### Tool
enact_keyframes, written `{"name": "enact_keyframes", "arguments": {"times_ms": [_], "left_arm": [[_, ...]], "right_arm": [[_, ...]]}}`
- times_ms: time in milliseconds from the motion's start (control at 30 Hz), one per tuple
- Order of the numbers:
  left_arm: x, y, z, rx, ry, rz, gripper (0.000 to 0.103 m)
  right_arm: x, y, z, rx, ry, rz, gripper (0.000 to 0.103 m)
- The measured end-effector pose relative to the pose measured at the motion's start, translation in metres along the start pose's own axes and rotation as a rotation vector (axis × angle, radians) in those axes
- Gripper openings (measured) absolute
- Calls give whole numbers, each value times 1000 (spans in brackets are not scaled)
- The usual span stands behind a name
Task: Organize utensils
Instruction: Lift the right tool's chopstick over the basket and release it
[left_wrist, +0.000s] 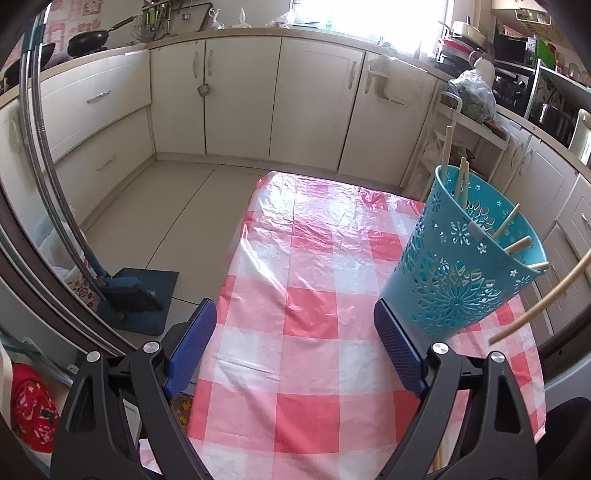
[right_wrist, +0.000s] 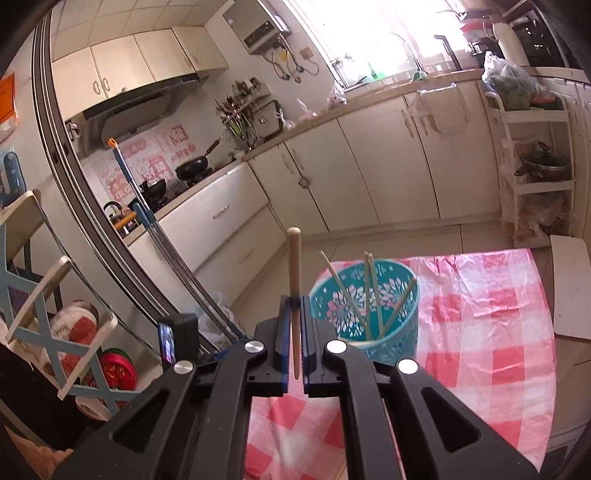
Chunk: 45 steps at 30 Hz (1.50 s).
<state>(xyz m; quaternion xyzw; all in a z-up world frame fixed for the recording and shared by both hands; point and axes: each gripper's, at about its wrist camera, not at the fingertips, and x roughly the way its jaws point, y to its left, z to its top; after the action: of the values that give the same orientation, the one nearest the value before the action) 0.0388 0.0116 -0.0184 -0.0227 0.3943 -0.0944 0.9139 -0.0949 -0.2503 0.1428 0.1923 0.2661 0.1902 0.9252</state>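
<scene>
A turquoise perforated basket (left_wrist: 461, 273) (right_wrist: 391, 332) stands on the table's red-and-white checked cloth (left_wrist: 295, 280) (right_wrist: 491, 325). It holds several wooden chopsticks (left_wrist: 517, 244) (right_wrist: 373, 295) that lean on its rim. My left gripper (left_wrist: 295, 306) is open over the cloth with nothing between its blue fingers (left_wrist: 192, 339). Its right finger sits close to the basket's base; I cannot tell if they touch. My right gripper (right_wrist: 294, 301) is shut on a wooden stick (right_wrist: 294, 266), held upright above the table just left of the basket. That wooden stick (left_wrist: 543, 301) crosses the right edge of the left wrist view.
The table's left edge drops to a tiled floor with a blue broom and dustpan (left_wrist: 125, 291). Cream cabinets (left_wrist: 240, 99) line the far walls. A white shelf trolley (right_wrist: 535, 177) stands past the table's far right corner, and a pale board (right_wrist: 570, 288) lies beside it.
</scene>
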Motion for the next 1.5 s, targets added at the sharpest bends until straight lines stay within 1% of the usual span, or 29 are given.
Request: {"name": "enact_keyframes", "arguments": {"times_ms": [167, 267, 367, 467, 600, 633, 700, 767, 833, 900, 1000, 1167, 1333, 1400, 1467, 1500], "left_arm": [[9, -10, -7, 55, 47, 2, 83], [20, -20, -15, 108, 107, -13, 83], [35, -31, -27, 159, 194, -47, 83], [51, -40, -40, 193, 264, -69, 83], [71, -44, -51, 211, 327, -68, 83], [71, -46, -52, 222, 304, -58, 86], [75, -47, -53, 246, 292, -36, 88], [78, -47, -54, 257, 280, -6, 96], [79, -44, -54, 235, 243, -2, 96], [78, -44, -58, 229, 183, -1, 96], [77, -45, -58, 225, 168, 4, 96], [79, -45, -59, 225, 168, 4, 96], [79, -45, -58, 224, 169, 4, 96], [79, -45, -58, 224, 169, 3, 96], [79, -45, -58, 224, 169, 3, 96], [79, -45, -58, 224, 169, 4, 96]], "right_arm": [[2, 2, 28, -14, -48, -9, 6], [5, 2, 42, -32, -63, -28, 6], [9, 4, 53, -72, -71, -75, 6], [20, 4, 57, -109, -54, -129, 6], [47, -4, 52, -146, 15, -196, 6], [54, -8, 49, -151, 37, -208, 6], [71, -16, 40, -163, 91, -234, 6], [85, -25, 30, -157, 140, -248, 6], [99, -35, 21, -147, 186, -260, 6], [111, -45, 12, -134, 225, -271, 6], [118, -54, 1, -102, 260, -278, 6], [109, -54, -6, -75, 248, -273, 6], [94, -53, -8, -46, 205, -270, 7], [86, -51, -9, -43, 178, -262, 9], [78, -50, -10, -40, 156, -252, 18], [75, -49, -11, -38, 147, -247, 20]]}}
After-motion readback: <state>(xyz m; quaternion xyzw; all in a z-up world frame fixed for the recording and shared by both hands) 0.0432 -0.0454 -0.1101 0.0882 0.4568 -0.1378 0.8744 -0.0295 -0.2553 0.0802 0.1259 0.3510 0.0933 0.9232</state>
